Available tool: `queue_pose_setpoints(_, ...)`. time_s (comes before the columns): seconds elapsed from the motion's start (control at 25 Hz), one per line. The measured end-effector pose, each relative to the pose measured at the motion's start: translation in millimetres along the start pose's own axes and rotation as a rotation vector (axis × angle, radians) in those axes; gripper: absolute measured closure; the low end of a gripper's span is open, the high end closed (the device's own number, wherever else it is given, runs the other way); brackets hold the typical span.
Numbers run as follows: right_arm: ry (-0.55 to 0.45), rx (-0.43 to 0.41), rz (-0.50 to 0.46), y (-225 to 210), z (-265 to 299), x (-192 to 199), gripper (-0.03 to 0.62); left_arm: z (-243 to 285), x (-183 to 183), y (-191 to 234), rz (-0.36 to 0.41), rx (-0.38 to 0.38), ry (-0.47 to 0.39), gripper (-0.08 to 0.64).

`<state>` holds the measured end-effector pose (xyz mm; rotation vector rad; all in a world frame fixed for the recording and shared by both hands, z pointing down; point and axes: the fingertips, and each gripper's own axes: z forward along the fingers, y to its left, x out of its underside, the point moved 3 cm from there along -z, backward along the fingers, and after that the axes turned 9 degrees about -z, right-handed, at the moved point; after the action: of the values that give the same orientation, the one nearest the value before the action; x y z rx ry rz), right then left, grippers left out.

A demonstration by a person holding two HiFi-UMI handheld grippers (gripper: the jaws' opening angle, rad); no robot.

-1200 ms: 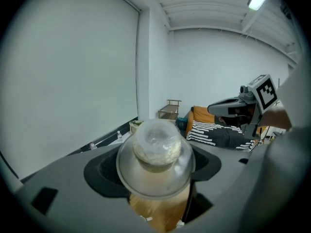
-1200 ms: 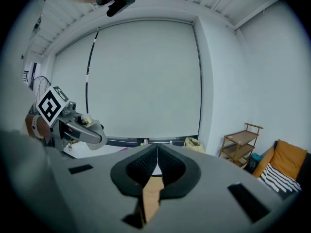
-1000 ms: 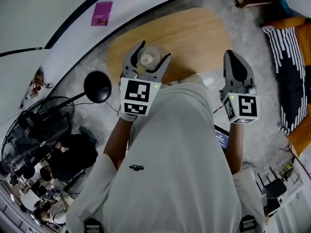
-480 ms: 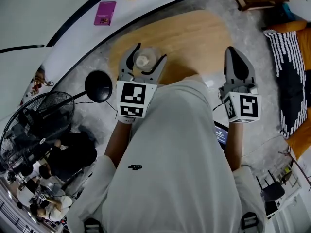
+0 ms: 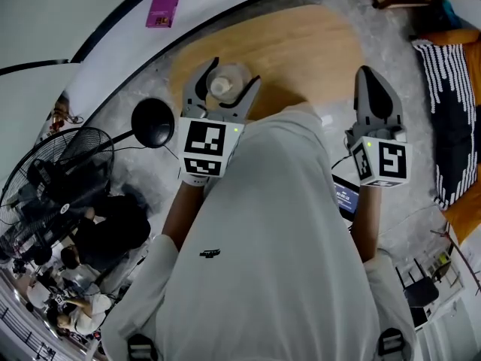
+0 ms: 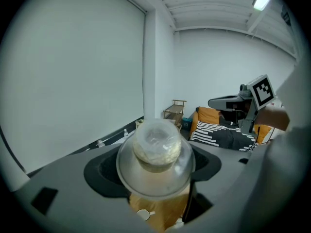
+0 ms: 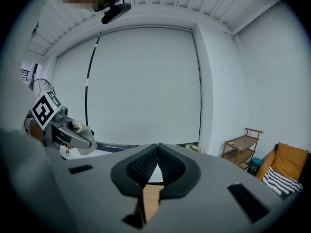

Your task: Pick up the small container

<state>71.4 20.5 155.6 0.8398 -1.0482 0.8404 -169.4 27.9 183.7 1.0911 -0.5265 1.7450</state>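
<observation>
Oval wooden table [image 5: 301,47], grey floor [image 5: 398,28], black fan [image 5: 64,164], striped cushion [image 5: 451,111], white walls [image 6: 218,67].

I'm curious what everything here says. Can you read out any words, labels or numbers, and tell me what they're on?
Nothing is legible.
Pink packet: print too small.
Shirt logo: too small.
Dark screen: blue text, blurred.
Marker cubes: patterns, no words.
</observation>
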Motion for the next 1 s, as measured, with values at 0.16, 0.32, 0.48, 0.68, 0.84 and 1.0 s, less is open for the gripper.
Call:
queue_pose_setpoints(0.16,0.002,-0.01,-0.015,5,0,-2,0.584,-2,-1,0,0.0,0.001,-0.004,0.225)
queue_pose_setpoints(0.32,0.003,-0.017,-0.022,9,-1,-4,0.584,-5,-2,0,-0.005,0.001,-0.013,0.225)
queue_pose_setpoints(0.48,0.004,-0.03,-0.035,15,-1,-6,0.584,-10,0,0,-0.012,0.003,-0.012,0.225)
queue_pose_setpoints(0.68,0.004,-0.032,-0.051,18,-2,-6,0.586,-13,2,-1,-0.013,0.004,-0.013,0.225)
queue_pose_setpoints(0.84,0.002,-0.031,-0.054,20,0,-7,0.586,-15,3,1,-0.017,0.002,-0.017,0.225)
queue_pose_setpoints(1.0,-0.001,-0.034,-0.054,20,2,-10,0.586,-14,1,1,-0.018,0.001,-0.018,0.225)
